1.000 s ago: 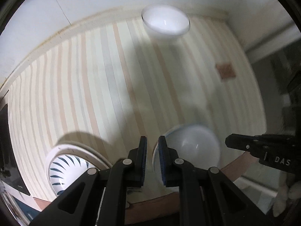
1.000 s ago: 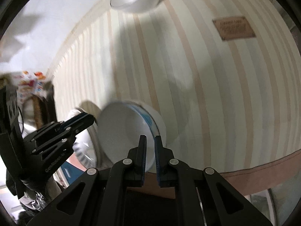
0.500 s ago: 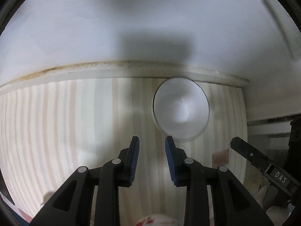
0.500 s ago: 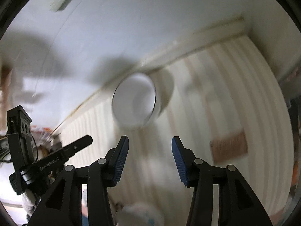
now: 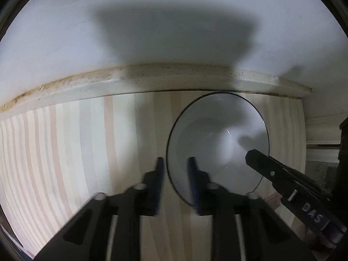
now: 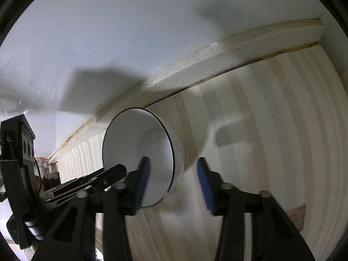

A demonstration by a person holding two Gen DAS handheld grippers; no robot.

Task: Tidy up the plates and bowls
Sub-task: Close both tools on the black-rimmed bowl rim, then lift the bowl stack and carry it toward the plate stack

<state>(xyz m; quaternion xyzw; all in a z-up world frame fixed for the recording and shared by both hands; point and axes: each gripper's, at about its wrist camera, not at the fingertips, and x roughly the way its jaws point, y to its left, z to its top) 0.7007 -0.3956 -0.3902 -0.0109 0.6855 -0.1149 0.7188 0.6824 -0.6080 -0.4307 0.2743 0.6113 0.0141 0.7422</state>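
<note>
Now both closing fingers (image 5: 192, 174) straddle the bowl (image 5: 217, 139) rim.

Striped tablecloth (image 5: 65, 163), white wall (image 5: 174, 10), brown label (image 6: 296, 216)

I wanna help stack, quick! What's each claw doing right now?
Left claw: closing, white bowl rim between its jaws, not pinched yet.
Right claw: closing around the same bowl's rim.
</note>
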